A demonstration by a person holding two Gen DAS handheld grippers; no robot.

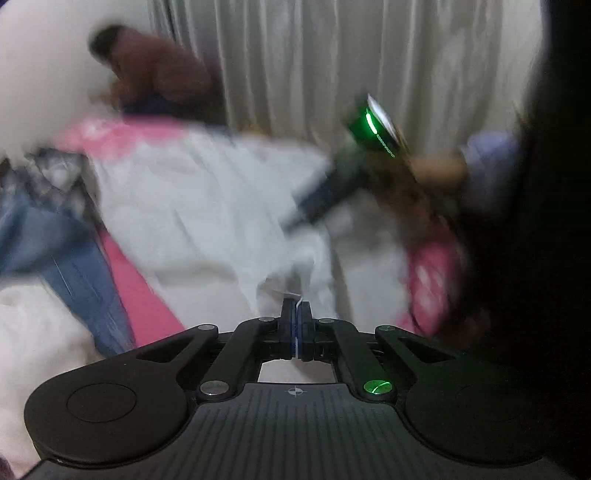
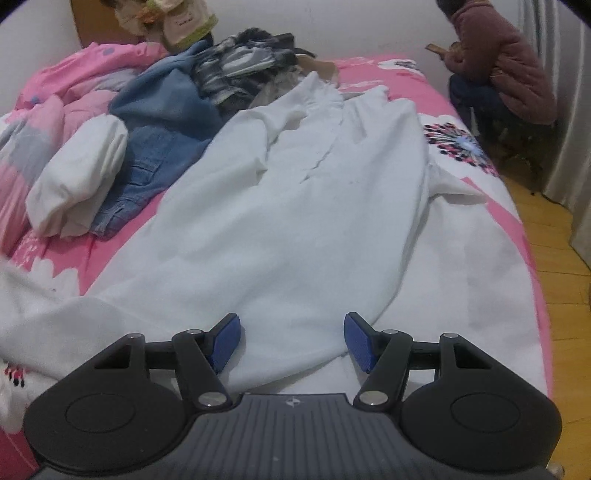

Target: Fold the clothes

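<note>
Ahead of me: bed (image 2: 461, 236) with pink flowered sheet, filling mid-frame. Plain white wall (image 2: 369, 26) across the top. Pale pleated curtain (image 2: 569, 147) at right edge. Yellow wood floor (image 2: 565, 295), lower right. Seated person (image 2: 502, 70), upper right.

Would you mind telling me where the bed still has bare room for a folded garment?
Bare sheet lies right of the white garment, up to the bed's edge by the floor. The far left is crowded: jeans, a white roll, a pink quilt.

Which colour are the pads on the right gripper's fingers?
Blue pads, seen best in the right wrist view.
</note>
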